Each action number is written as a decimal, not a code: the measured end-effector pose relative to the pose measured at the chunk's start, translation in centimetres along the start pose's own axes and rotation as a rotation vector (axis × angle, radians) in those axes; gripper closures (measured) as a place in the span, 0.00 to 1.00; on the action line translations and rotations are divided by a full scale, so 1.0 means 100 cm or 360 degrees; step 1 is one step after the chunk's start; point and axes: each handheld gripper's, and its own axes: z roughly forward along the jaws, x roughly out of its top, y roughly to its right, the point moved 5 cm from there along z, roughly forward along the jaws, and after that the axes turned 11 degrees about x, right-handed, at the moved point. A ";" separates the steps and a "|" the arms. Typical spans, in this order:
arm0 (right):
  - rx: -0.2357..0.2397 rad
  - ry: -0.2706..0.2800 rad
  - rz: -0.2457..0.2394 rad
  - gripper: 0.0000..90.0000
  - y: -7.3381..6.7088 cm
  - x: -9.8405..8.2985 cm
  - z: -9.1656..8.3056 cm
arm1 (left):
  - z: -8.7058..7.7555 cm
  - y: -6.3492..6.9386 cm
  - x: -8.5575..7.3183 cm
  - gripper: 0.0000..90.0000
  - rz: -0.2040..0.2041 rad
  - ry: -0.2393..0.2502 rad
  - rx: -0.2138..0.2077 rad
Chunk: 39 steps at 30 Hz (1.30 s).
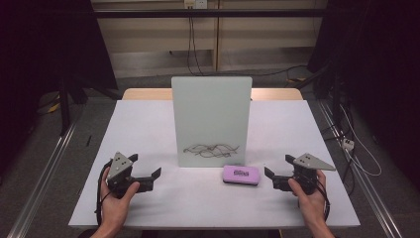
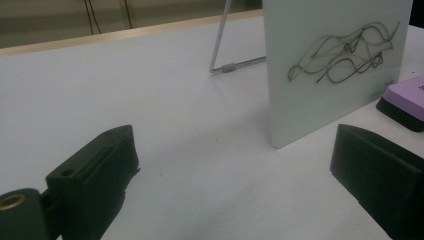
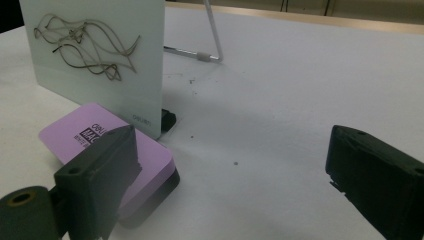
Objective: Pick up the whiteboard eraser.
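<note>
A pale glass board (image 1: 212, 119) stands upright at the table's middle, with dark scribbles (image 1: 210, 149) low on its face. A purple eraser with a black base (image 1: 240, 175) lies flat just in front of the board's right corner. My left gripper (image 1: 146, 174) rests on the table at the near left, open and with nothing between its jaws, pointing right toward the board (image 2: 330, 65). My right gripper (image 1: 278, 169) sits at the near right, open and bare, pointing left at the eraser (image 3: 120, 165). The board (image 3: 100, 60) and its scribbles stand beyond the eraser.
The white table (image 1: 148, 124) stretches wide on both sides of the board. A wire stand (image 2: 227, 67) props the board from behind. Dark curtains and cables lie on the floor around the table.
</note>
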 end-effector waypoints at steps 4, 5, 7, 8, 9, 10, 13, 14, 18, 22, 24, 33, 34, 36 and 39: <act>0.0000 0.0002 -0.0004 0.07 0.000 0.001 0.000 | 0.000 0.002 0.000 0.05 0.0029 -0.0005 -0.0004; 0.0008 0.0002 -0.0003 0.07 0.000 0.001 0.000 | 0.000 0.002 0.000 0.05 0.0040 -0.0007 -0.0006; 0.0009 -0.0005 -0.0004 0.07 0.000 0.001 0.000 | 0.000 0.004 0.000 0.05 0.0050 -0.0003 -0.0009; 0.0011 -0.0004 -0.0003 0.07 0.000 0.002 -0.001 | -0.001 0.005 0.000 0.05 0.0059 -0.0005 -0.0014; 0.0007 0.0000 -0.0004 0.07 0.001 0.003 -0.002 | -0.001 0.005 0.001 0.05 0.0069 -0.0004 -0.0018; 0.0005 0.0003 0.0005 0.07 0.002 0.004 -0.003 | -0.001 0.006 0.001 0.05 0.0067 -0.0004 -0.0019; -0.0028 0.0022 0.0024 0.07 0.007 0.007 -0.010 | -0.001 0.007 0.000 0.05 0.0071 -0.0004 -0.0024; -0.0035 0.0032 0.0030 0.07 0.009 0.008 -0.012 | -0.001 0.007 0.000 0.05 0.0079 -0.0009 -0.0028; -0.0017 0.0036 0.0042 0.06 0.012 0.011 -0.016 | 0.000 0.005 -0.001 0.05 0.0071 -0.0019 -0.0025; 0.0057 0.0001 0.0028 0.07 0.009 0.008 -0.009 | 0.000 0.006 -0.001 0.05 0.0074 -0.0026 -0.0034; 0.0079 -0.0010 0.0026 0.09 0.005 0.007 -0.005 | 0.001 0.007 -0.001 0.05 0.0068 -0.0026 -0.0039; 0.0211 -0.0102 -0.0027 0.09 -0.010 0.006 0.010 | 0.000 0.008 -0.001 0.05 0.0095 -0.0030 -0.0048; 0.0232 -0.0113 -0.0033 0.10 -0.012 0.006 0.011 | 0.000 0.008 -0.001 0.05 0.0090 -0.0031 -0.0048; 0.0253 -0.0139 -0.0054 0.11 -0.014 0.006 0.013 | 0.000 0.009 -0.001 0.05 0.0083 -0.0028 -0.0051; 0.0283 -0.0157 -0.0093 0.08 -0.017 0.008 0.016 | -0.001 0.008 -0.001 0.05 0.0099 -0.0031 -0.0056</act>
